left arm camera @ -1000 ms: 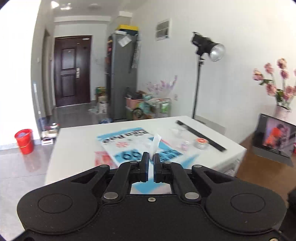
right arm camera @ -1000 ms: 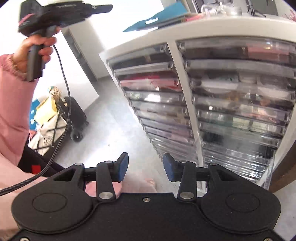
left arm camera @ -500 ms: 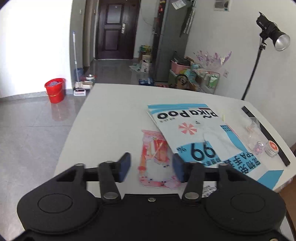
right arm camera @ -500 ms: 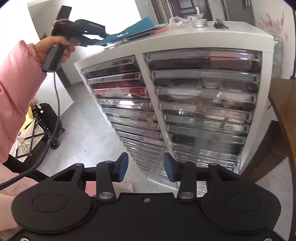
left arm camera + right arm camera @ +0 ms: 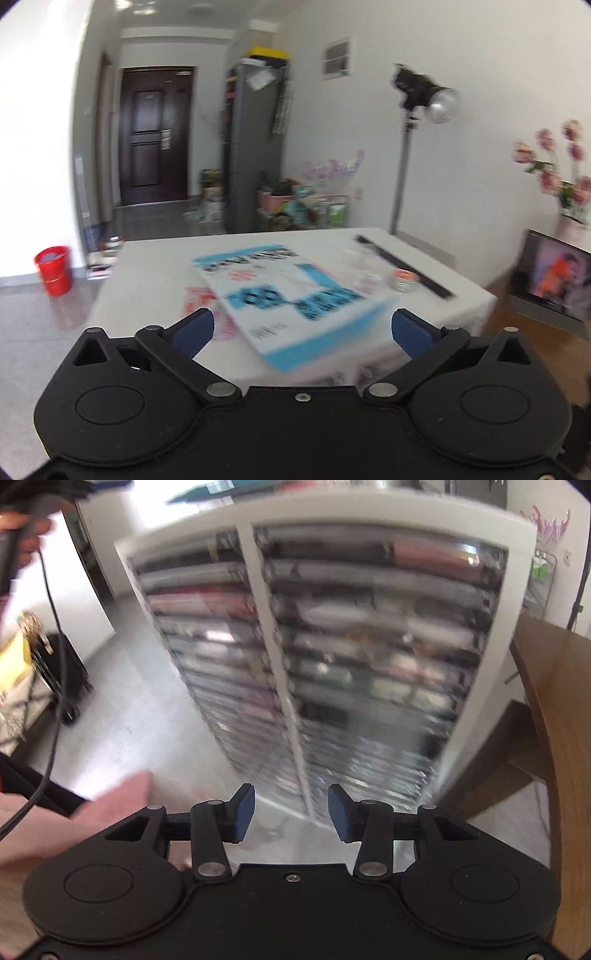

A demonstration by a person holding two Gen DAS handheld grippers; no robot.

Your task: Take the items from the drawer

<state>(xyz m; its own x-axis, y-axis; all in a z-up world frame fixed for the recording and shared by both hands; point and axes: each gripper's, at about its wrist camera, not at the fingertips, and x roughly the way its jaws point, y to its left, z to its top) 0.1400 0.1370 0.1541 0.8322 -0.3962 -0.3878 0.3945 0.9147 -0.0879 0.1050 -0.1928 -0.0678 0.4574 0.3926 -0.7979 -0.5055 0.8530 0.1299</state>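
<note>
Drawer unit (image 5: 369,635): white frame, two columns of clear drawers, blurred.
Left tongs (image 5: 301,332): spread wider than before, empty.
Right tongs (image 5: 291,812): spread, unchanged.

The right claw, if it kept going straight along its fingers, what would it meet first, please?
Most likely the white drawer cabinet: the open right claw points at the divider between its two columns of clear drawers, low down. Motion blur leaves the depth uncertain.

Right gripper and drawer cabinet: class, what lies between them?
Only bare grey floor between the open right gripper and drawer cabinet, per the right wrist view.
</note>
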